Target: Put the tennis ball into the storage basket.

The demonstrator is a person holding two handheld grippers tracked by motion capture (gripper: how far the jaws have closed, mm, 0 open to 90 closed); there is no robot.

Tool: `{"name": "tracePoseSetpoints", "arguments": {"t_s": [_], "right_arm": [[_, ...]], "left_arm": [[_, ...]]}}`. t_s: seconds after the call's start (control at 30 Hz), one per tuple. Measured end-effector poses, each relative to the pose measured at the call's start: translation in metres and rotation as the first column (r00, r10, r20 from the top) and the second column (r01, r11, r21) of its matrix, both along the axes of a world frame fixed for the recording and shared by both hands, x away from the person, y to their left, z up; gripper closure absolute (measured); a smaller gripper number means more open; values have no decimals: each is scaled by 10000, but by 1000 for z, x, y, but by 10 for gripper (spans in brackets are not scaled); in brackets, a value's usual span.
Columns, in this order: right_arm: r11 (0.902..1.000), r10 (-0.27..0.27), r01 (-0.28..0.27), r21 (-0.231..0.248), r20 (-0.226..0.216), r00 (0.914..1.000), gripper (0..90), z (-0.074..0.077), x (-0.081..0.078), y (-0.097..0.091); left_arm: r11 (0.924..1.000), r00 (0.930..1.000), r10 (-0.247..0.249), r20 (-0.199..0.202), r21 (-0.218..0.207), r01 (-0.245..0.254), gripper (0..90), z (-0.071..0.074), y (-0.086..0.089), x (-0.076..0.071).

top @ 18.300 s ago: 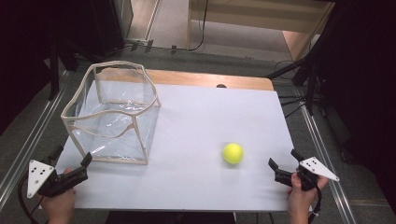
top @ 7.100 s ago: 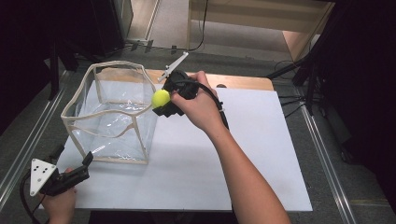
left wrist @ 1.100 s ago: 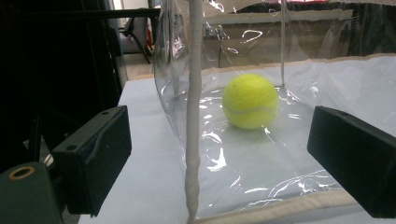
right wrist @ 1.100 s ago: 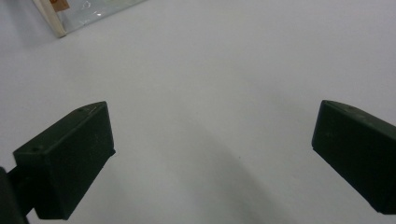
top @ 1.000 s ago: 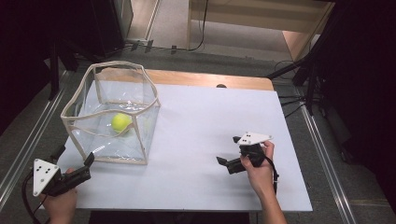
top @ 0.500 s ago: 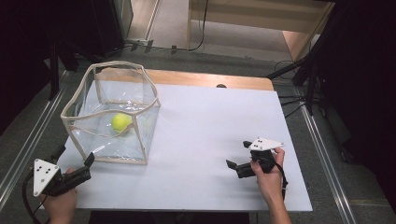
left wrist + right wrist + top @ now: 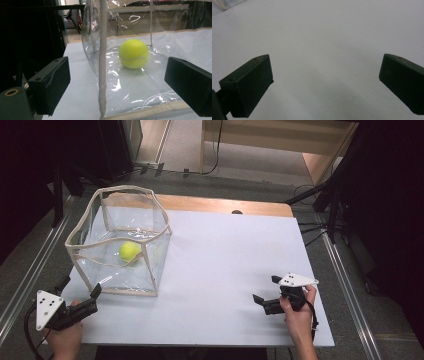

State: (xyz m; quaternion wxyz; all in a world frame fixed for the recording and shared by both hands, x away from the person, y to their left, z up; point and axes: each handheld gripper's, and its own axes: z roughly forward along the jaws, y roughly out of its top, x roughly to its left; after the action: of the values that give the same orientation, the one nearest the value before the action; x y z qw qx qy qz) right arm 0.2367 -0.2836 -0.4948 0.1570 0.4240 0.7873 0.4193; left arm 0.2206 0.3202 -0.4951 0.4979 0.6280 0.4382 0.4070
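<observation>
Yellow-green ball (image 7: 129, 251) resting inside clear box (image 7: 150, 227) near worktop's (image 7: 235, 255) far-left corner; sitting close beyond left tool (image 7: 80, 295), well apart from right tool (image 7: 265, 290); both tools gaping wide, gripping nothing.

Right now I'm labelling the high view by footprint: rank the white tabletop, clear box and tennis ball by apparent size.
1. white tabletop
2. clear box
3. tennis ball, lying inside the box

The gaps are wide enough that nearness to the camera leaves no doubt.

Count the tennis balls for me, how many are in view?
1. The tennis ball lies on the floor of the clear bin at the table's left; nothing else there looks able to hide another.
</observation>
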Motion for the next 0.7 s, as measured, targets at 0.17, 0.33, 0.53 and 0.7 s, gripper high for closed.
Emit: {"name": "tracePoseSetpoints", "arguments": {"t_s": [0.17, 0.33, 0.53, 0.7], "right_arm": [[9998, -194, 194, 105, 28, 9998, 0, -2, -4, -7], [9992, -360, 359, 175, 38, 9993, 0, -4, -9, -16], [9977, -626, 623, 269, 112, 9980, 0, -5, -14, -26], [9955, -841, 827, 468, 289, 9960, 0, -7, -19, -35]], "left_arm": [[10000, 10000, -16, 17, -7, 16, 68, 0, 0, 0], [10000, 10000, -20, 15, -40, 20, 68, 0, 0, 0], [10000, 10000, -16, 19, -34, 17, 68, 0, -1, 0], [10000, 10000, -14, 27, -28, 14, 68, 0, 0, 0]]}}
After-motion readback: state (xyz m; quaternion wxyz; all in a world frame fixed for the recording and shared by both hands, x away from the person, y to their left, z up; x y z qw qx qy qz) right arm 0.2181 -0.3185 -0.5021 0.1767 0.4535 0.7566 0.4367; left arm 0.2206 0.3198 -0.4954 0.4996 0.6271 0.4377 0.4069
